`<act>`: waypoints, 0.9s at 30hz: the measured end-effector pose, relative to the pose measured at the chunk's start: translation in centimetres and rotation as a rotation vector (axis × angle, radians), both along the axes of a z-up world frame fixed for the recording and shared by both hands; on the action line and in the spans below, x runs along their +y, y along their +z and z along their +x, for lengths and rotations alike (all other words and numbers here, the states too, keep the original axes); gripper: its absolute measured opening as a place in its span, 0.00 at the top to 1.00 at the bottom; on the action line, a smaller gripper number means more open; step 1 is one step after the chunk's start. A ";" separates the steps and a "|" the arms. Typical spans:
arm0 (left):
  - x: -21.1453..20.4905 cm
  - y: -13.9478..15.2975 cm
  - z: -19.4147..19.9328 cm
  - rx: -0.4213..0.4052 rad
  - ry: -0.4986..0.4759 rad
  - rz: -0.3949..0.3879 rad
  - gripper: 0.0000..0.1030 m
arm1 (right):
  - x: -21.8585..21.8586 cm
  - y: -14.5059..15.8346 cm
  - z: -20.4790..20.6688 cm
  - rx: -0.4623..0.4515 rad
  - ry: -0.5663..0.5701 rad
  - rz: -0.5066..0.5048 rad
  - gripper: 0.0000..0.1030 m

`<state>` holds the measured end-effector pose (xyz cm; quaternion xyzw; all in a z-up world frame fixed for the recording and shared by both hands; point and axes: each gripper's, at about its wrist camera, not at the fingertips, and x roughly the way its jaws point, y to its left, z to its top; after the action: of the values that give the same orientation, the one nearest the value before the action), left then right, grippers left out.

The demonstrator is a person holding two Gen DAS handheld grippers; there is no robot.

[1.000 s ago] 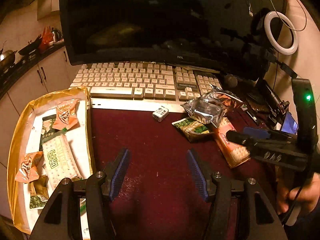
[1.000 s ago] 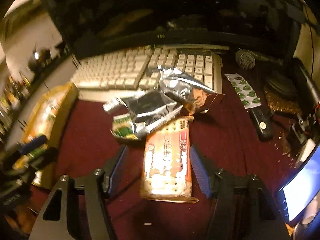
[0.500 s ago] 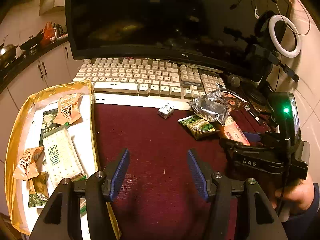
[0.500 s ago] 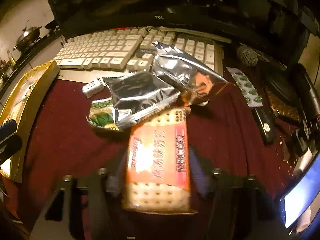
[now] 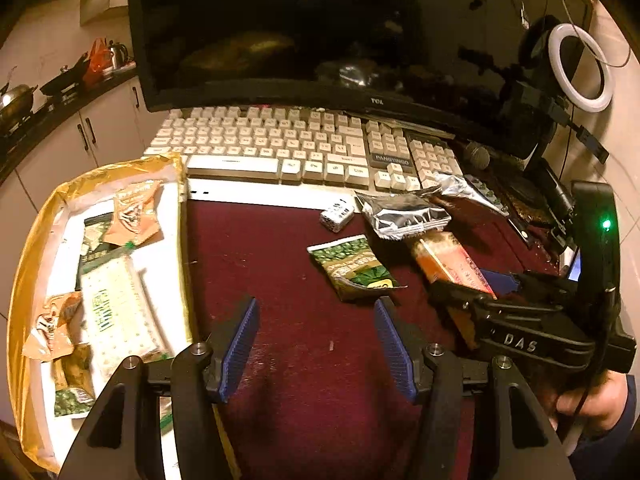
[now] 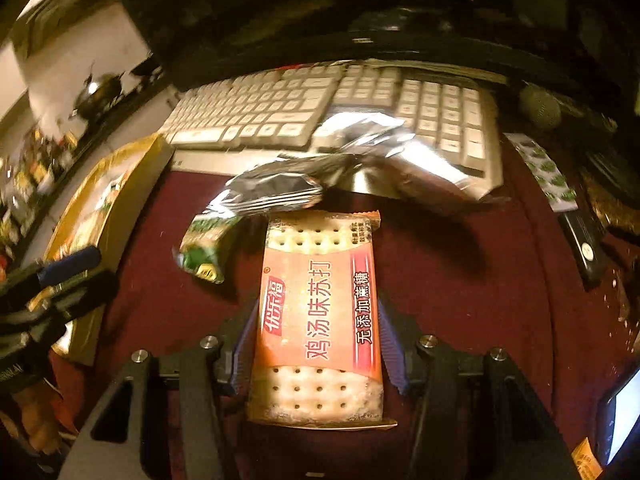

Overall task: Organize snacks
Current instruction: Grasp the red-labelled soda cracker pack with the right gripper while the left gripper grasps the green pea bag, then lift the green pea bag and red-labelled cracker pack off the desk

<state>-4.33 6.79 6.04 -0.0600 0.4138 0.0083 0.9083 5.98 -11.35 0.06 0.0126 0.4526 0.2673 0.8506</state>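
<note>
Between the blue pads of the right gripper (image 6: 318,344) lies an orange cracker packet (image 6: 320,320), clamped along its two long edges. The near ends of both pads are hidden behind the packet. It is flat and rectangular, with a wide orange band bearing red and white print and clear ends showing pale, dotted crackers. It points away from the camera toward the keyboard (image 6: 320,108), over the dark red table cover (image 6: 460,300). In the left wrist view only its far half shows; the rest sits behind the gripper's black body.

The left gripper (image 5: 316,340) stands about half open over bare red cover, with nothing between its pads.

Just beyond the cracker packet, a crumpled silver foil bag (image 6: 272,192) partly overlaps a green snack packet (image 5: 352,266); a second foil bag (image 6: 404,156) lies against the keyboard's edge. The right wrist view is motion-blurred there, so print on the foil cannot be read. A small white wrapped sweet (image 5: 337,213) sits near the keyboard.

At left, a gold-rimmed tray (image 5: 40,216) holds a white-and-green cracker packet (image 5: 118,312), orange wrappers (image 5: 134,214) and dark green packets, partly stacked; its near corner is cut off by the left gripper's frame. A dark monitor (image 5: 320,28) fills the back. A hand (image 5: 592,404) shows at the lower right edge, mostly cropped.
</note>
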 end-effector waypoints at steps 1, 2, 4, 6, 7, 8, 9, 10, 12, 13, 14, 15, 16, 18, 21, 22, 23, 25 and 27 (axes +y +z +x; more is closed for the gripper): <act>-0.2 -0.1 0.4 0.008 -0.004 -0.007 0.39 | -0.2 -0.1 0.1 -0.001 -0.005 0.004 0.49; -0.5 -0.1 0.8 0.015 -0.004 -0.015 0.39 | -0.3 -0.2 0.2 -0.001 -0.006 0.008 0.49; -1.0 -0.3 1.6 0.025 -0.002 -0.026 0.36 | -0.4 -0.3 0.1 -0.002 -0.009 0.016 0.49; -1.6 -0.5 2.8 0.042 0.004 -0.025 0.31 | -0.6 -0.2 0.1 -0.005 -0.009 0.016 0.49; -1.8 -0.7 3.2 0.049 0.006 -0.026 0.31 | -0.3 -0.2 0.1 -0.006 -0.009 0.015 0.49; -2.0 -0.9 3.8 0.061 0.011 -0.026 0.31 | -0.3 -0.2 0.1 -0.005 -0.009 0.015 0.49; -2.1 -1.2 4.3 0.069 0.012 -0.027 0.31 | -0.4 -0.3 0.0 -0.005 -0.009 0.014 0.49; -2.2 -1.5 4.9 0.077 0.018 -0.025 0.31 | -0.5 -0.3 -0.1 -0.007 -0.009 0.010 0.49; -2.2 -2.2 5.8 0.099 0.035 -0.005 0.31 | -0.3 -0.4 0.0 -0.010 -0.010 0.004 0.49; -2.3 -2.6 6.2 0.105 0.034 -0.002 0.31 | -0.3 -0.4 0.0 -0.013 -0.010 -0.001 0.49; -2.3 -2.9 6.5 0.110 0.035 0.005 0.31 | -0.3 -0.4 -0.1 -0.015 -0.009 -0.006 0.49; -2.4 -3.2 6.8 0.115 0.037 0.017 0.32 | -0.2 -0.4 -0.1 -0.017 -0.008 -0.009 0.49; -2.5 -3.4 7.0 0.115 0.034 0.028 0.33 | 0.0 -0.4 0.0 -0.019 -0.007 -0.015 0.49; -2.7 -4.0 7.3 0.118 0.027 0.038 0.46 | 0.2 -0.4 -0.1 -0.024 -0.004 -0.024 0.49; -3.0 -4.4 7.2 0.104 0.025 0.086 0.58 | 0.4 -0.4 -0.1 -0.035 0.001 -0.043 0.48; -3.0 -4.4 7.0 0.097 0.025 0.095 0.58 | 0.5 -0.4 -0.3 -0.040 0.002 -0.051 0.48; -2.8 -4.5 6.9 0.091 0.022 0.091 0.58 | 0.6 -0.4 -0.3 -0.047 0.005 -0.063 0.48; -2.7 -4.6 6.6 0.079 0.020 0.090 0.58 | 0.8 -0.5 -0.5 -0.056 0.009 -0.079 0.48; -2.7 -4.6 6.3 0.064 0.019 0.097 0.58 | 1.3 -0.6 -0.6 -0.071 0.018 -0.108 0.48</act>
<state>2.01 4.05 1.42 -0.0193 0.4410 0.0388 0.8964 5.38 -10.10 -0.49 -0.0466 0.4362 0.2503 0.8631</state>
